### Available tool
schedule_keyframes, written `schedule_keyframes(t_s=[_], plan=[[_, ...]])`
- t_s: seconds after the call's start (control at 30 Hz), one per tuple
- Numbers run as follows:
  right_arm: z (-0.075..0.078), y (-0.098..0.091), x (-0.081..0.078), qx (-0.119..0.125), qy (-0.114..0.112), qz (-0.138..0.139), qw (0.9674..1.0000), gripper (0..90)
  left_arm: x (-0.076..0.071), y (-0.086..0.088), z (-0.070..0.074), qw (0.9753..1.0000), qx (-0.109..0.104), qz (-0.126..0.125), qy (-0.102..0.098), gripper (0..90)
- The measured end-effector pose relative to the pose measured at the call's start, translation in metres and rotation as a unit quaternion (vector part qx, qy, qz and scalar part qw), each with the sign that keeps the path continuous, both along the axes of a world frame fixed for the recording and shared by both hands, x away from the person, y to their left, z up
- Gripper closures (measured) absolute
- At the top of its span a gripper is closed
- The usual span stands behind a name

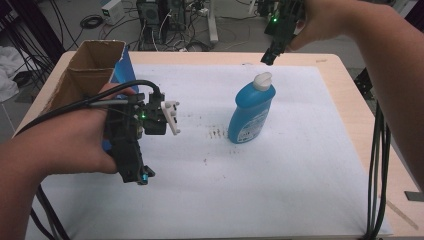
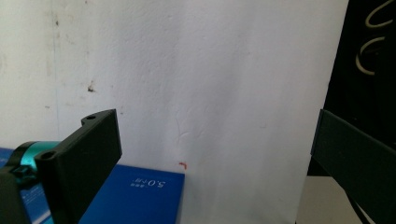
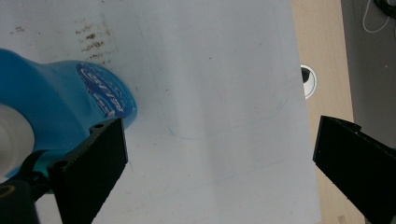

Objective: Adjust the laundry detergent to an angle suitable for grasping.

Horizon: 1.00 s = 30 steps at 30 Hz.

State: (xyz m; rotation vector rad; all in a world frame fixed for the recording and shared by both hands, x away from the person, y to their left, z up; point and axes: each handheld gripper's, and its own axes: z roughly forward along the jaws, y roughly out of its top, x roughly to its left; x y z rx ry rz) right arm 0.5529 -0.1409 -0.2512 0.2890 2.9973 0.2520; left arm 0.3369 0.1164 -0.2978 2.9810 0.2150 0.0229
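Note:
A blue bottle (image 1: 250,114) with a white cap stands upright near the middle of the white sheet (image 1: 280,190). My right gripper (image 1: 269,57) hangs high over the far side of the sheet, just beyond the bottle. In the right gripper view its jaws (image 3: 217,135) stand wide open with nothing between them, and the bottle (image 3: 60,107) lies below, beside the left jaw. My left gripper (image 1: 138,176) is held over the sheet's left part, well apart from the bottle. It is open and empty (image 2: 212,135), looking down on the bare sheet.
An open cardboard box (image 1: 90,65) stands at the table's far left with a flat blue box (image 1: 126,67) against it; the blue box (image 2: 135,196) also lies under the left jaw. Black cables (image 1: 377,165) hang off the right edge. Floor clutter lies beyond the far edge.

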Motion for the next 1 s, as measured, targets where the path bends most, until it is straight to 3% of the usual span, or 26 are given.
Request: schedule_keyframes(t_s=[0.27,0.57,0.87,1.0], plan=[[-0.003,-0.034,-0.004,0.0,0.002,-0.019,0.9998,2.3,0.002,-0.001,0.003,1.0,0.006,0.003,0.002,1.6],[-0.01,-0.071,-0.02,-0.006,0.005,-0.034,0.9994,2.3,0.004,-0.001,0.007,0.9999,0.011,0.005,-0.001,1.6],[-0.017,-0.09,-0.031,-0.007,0.014,-0.046,0.9988,2.3,0.005,-0.001,0.011,0.9993,-0.017,0.027,-0.018,1.7],[-0.019,-0.095,-0.038,-0.008,0.017,-0.05,0.9986,2.3,0.007,0.0,0.016,0.9971,-0.041,0.054,-0.035,1.7]])
